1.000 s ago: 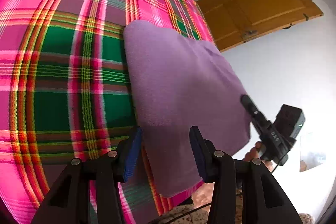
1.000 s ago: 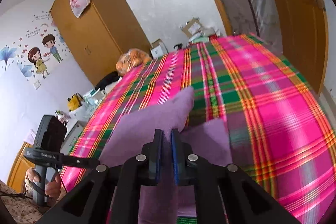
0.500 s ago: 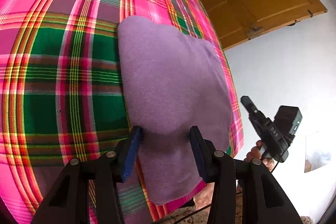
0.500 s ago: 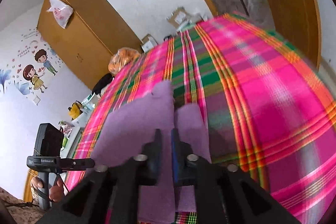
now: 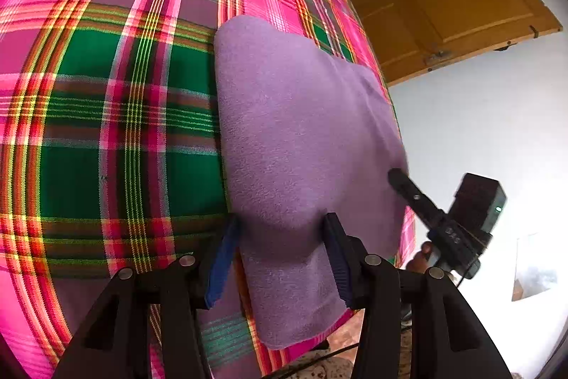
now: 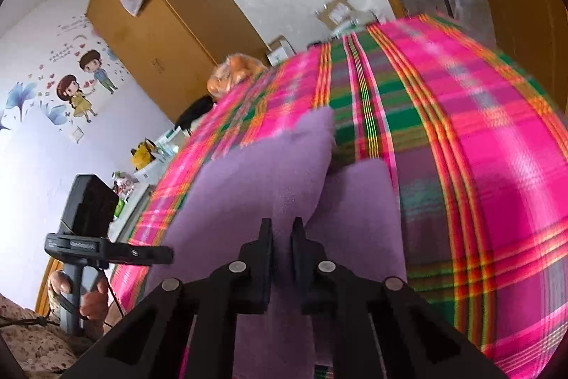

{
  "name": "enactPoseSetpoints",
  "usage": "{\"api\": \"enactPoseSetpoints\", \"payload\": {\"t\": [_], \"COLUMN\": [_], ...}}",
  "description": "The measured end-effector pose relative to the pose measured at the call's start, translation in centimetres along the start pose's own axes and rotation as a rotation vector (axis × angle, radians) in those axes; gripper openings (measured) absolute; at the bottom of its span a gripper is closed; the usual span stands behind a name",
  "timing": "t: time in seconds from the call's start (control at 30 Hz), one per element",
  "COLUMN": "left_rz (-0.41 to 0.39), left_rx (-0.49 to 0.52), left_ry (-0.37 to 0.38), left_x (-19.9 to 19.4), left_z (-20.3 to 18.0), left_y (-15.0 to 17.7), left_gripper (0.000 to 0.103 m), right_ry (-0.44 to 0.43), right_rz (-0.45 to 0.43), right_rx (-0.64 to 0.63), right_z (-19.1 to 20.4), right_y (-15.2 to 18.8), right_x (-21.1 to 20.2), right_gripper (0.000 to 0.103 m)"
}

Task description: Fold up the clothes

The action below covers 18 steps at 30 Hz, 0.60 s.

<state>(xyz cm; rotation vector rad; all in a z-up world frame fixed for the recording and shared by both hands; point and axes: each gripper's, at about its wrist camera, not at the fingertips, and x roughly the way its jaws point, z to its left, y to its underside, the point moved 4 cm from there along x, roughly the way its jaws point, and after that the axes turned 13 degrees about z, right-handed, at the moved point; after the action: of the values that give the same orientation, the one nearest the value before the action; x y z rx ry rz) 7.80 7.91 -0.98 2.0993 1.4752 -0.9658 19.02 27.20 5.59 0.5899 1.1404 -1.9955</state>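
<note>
A purple cloth lies folded on the pink and green plaid bedspread, near the bed's near right edge. Its raised upper layer reaches in between the blue-padded fingers of my left gripper, which stands open around it. In the right wrist view my right gripper is shut on a fold of the purple cloth and holds it up off the bedspread. Each gripper shows in the other's view: the right gripper at the cloth's right edge, and the left gripper at the lower left, held by a hand.
A wooden door stands beyond the bed's far right corner. A tall wooden wardrobe, an orange bag and cardboard boxes sit past the bed's far side. Small clutter lies beside the bed on the left.
The cloth's upper layer has come toward my left gripper and now sits between its open fingers. My right gripper has kept its hold and swung over the bed; its view is blurred.
</note>
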Motion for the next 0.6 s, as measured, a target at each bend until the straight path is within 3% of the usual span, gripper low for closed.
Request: {"api": "enactPoseSetpoints", "payload": {"t": [0.2,0.6], "left_rz": [-0.023,0.02], "left_rx": [0.035,0.07], "left_ry": [-0.02,-0.05], "left_x": [-0.6,1.4], "left_z": [-1.2,-2.8], "left_y": [0.0,-0.2], "left_gripper": [0.051,0.053], "right_ry": [0.03,0.087], "right_rz": [-0.088,-0.046], "right_rx": [-0.044,0.104], "right_z": [1.3,-5.0], "right_y": [-0.9,0.1], "right_x": [-3.0,-1.0], "right_gripper": [0.009,0.013]}}
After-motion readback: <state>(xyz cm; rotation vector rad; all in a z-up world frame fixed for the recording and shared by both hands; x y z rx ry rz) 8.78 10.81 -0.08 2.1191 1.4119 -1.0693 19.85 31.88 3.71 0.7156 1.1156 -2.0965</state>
